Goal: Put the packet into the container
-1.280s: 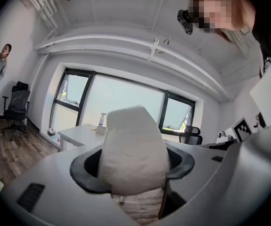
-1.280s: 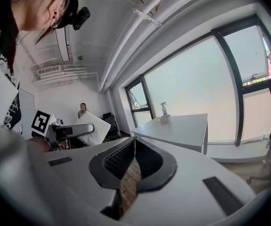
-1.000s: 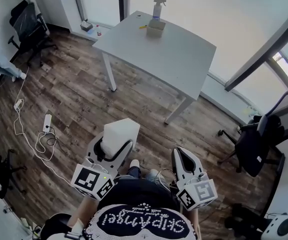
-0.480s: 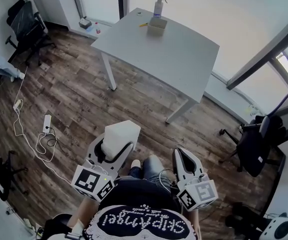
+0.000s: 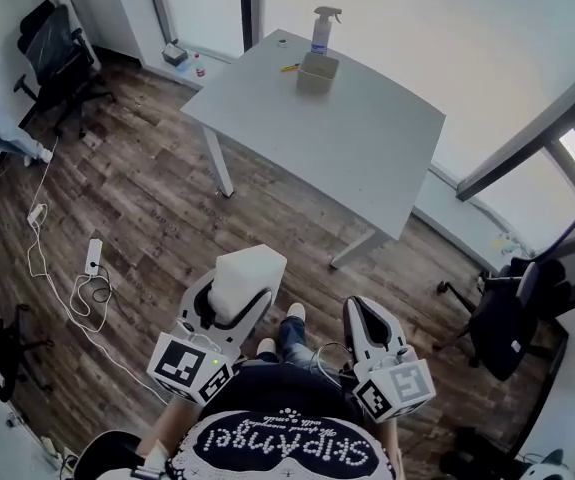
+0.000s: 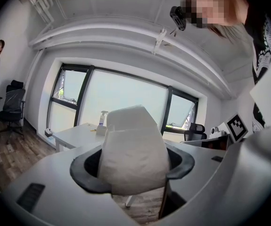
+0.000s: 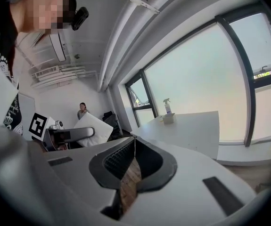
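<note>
You have stepped nearer the white rectangular table (image 5: 367, 138), which now sits lower in the head view. Your left gripper (image 5: 235, 303) stays clamped on the soft white paper-wrapped packet (image 5: 249, 273), well apart from the small beige open container (image 5: 314, 73) standing on the table just beside a clear spray bottle (image 5: 321, 28). Your right gripper (image 5: 360, 306) is closed, jaws touching, holding nothing.
</note>
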### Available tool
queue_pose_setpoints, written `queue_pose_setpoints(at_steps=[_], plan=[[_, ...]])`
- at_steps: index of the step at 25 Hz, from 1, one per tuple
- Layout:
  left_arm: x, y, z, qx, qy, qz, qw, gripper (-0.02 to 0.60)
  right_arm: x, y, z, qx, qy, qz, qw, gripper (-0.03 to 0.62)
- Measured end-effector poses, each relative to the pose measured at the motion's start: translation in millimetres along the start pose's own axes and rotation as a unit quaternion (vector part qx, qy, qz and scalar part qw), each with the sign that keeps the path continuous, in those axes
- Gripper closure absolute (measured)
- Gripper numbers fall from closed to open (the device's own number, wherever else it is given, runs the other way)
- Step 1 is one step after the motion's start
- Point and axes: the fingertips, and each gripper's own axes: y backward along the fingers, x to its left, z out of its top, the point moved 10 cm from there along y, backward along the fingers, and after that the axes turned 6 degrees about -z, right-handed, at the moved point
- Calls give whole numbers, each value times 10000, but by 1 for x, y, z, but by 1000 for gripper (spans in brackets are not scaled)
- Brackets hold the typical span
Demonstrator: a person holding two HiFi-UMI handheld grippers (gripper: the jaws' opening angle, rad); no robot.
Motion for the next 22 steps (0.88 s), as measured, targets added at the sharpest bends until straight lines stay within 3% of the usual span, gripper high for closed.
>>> queue_pose_setpoints(at_steps=[9,22], plan=[[15,-34,14,-131,-33,311,9994,291,-28,-42,24,31,136,318,9994,579],[21,-84,24,-152,-26,313,9994,291,-68,-72,43,30,121,344,9993,579]])
